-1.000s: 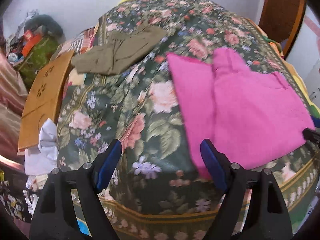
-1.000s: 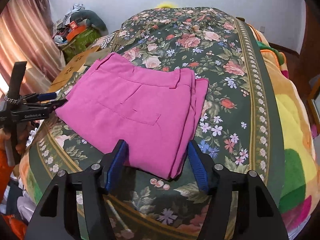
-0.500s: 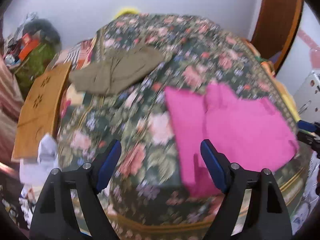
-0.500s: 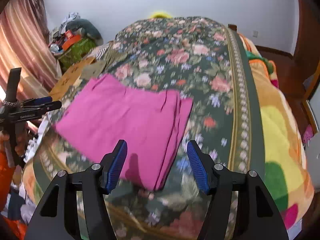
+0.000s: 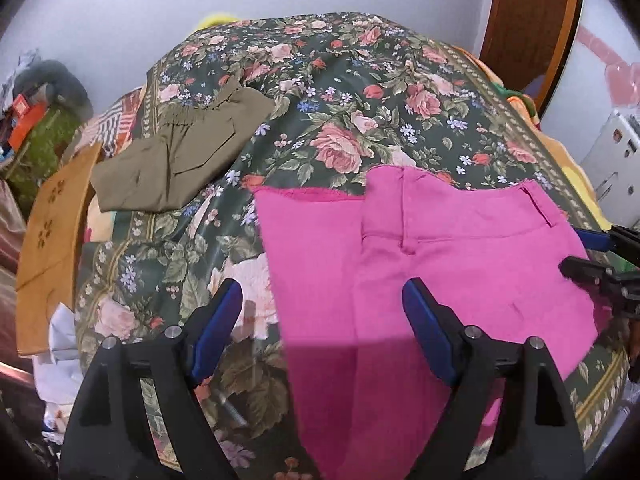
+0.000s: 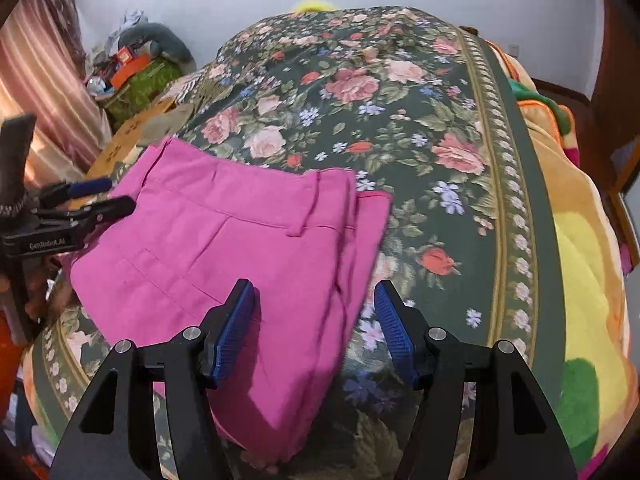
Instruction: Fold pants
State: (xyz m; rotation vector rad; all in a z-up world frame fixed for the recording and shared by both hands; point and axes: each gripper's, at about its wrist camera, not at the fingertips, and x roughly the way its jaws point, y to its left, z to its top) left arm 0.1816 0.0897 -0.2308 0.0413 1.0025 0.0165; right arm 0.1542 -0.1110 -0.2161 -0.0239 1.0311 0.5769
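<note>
Pink pants (image 5: pixel 460 264) lie folded flat on the floral bedspread (image 5: pixel 340 112), near its front edge; they also show in the right wrist view (image 6: pixel 224 248). My left gripper (image 5: pixel 322 326) is open and empty, hovering over the pants' left part. My right gripper (image 6: pixel 314 328) is open and empty, above the pants' right folded edge. Each gripper appears in the other's view: the right one (image 5: pixel 596 256) at the pants' right side, the left one (image 6: pixel 92 198) at their left side.
Folded olive-green pants (image 5: pixel 180 156) lie at the bedspread's back left. A tan wooden board (image 5: pixel 52 240) leans beside the bed on the left. A yellow-orange blanket (image 6: pixel 580 280) covers the bed's right side. Clutter (image 6: pixel 136 64) is piled by the far wall.
Both grippers lifted and pulled back briefly, then came closer over the pants again. The pants lie as before. Both grippers stay open.
</note>
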